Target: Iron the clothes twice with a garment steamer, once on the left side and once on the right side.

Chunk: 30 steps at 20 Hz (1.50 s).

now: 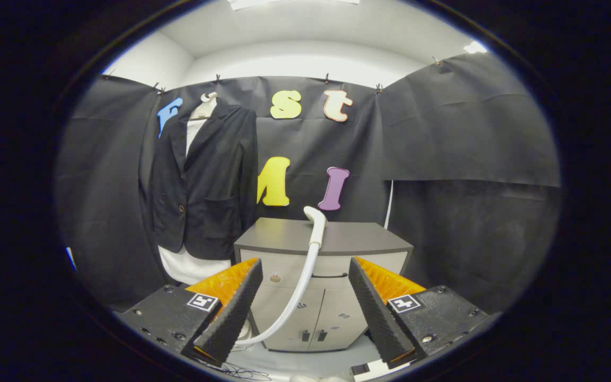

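Note:
A dark blazer (204, 185) over a white shirt hangs on a hanger against the booth wall, beyond my left finger and to the left of a grey cabinet (321, 239). The white steamer head (315, 220) rests on the cabinet's top near its front edge. Its white hose (297, 292) curves down in front of the cabinet toward the floor. My gripper (305, 294) is open, well short of the cabinet, with the hose showing between the spread fingers at a distance. Nothing is held.
The cabinet has a drawer and two lower doors (319, 318). A thin white cable (389, 204) runs down the wall behind it. Thin wires (242, 371) lie on the pale floor below the fingers.

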Each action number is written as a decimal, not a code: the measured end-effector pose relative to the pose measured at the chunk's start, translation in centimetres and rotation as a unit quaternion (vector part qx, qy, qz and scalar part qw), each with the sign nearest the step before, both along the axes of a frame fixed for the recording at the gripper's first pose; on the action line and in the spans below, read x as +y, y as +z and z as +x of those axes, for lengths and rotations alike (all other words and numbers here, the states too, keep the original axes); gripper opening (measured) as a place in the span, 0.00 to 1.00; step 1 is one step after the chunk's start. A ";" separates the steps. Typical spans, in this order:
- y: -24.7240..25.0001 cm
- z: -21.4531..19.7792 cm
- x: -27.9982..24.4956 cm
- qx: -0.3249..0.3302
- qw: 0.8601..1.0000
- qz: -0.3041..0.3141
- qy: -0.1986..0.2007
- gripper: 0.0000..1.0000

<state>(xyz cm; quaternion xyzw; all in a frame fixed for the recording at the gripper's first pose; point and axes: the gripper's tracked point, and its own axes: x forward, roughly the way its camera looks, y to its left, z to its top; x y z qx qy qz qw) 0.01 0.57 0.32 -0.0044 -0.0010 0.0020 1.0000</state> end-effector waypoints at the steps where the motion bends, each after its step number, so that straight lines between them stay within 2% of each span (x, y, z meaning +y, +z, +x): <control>1: 0.0 -0.1 0.2 -0.001 1.000 0.000 0.001 1.00; 6: 1.6 1.1 0.4 0.000 1.000 0.005 0.009 1.00; 10: 4.3 5.3 -0.4 -0.006 1.000 0.002 0.007 1.00; 15: 6.9 13.3 -1.6 -0.003 1.000 0.009 0.008 1.00; 20: 7.3 22.7 -2.4 0.023 1.000 0.012 0.016 1.00; 25: 3.9 31.7 -3.4 0.075 0.997 0.002 0.015 1.00; 30: -1.7 36.9 -3.3 0.153 0.988 0.001 0.030 1.00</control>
